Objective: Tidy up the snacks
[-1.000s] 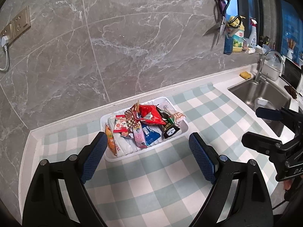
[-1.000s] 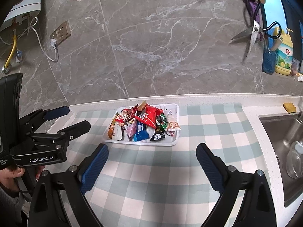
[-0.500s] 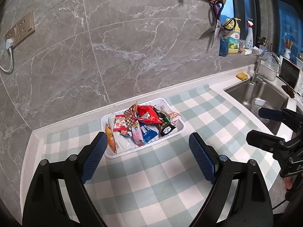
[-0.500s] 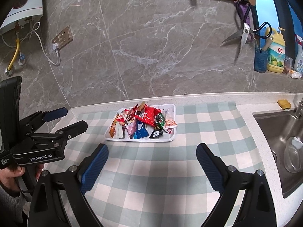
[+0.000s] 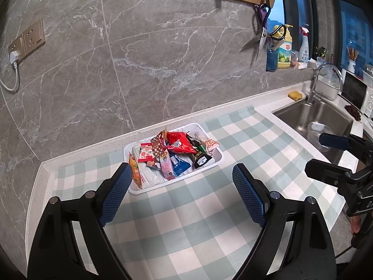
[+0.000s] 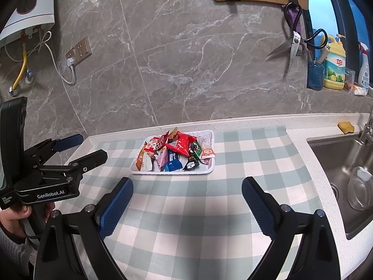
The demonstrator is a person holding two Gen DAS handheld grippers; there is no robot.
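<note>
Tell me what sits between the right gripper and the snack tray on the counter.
Nothing visible does. Only bare checkered cloth lies between the open right gripper and the white tray of snacks. The left gripper hangs off to the tray's left, clear of that path.

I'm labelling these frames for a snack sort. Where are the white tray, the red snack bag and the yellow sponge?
white tray (image 6: pixel 211 137): right wrist view, on its bare far right corner.
red snack bag (image 5: pixel 179 142): left wrist view, on the middle of its face.
yellow sponge (image 6: pixel 346 127): right wrist view, on its top.
</note>
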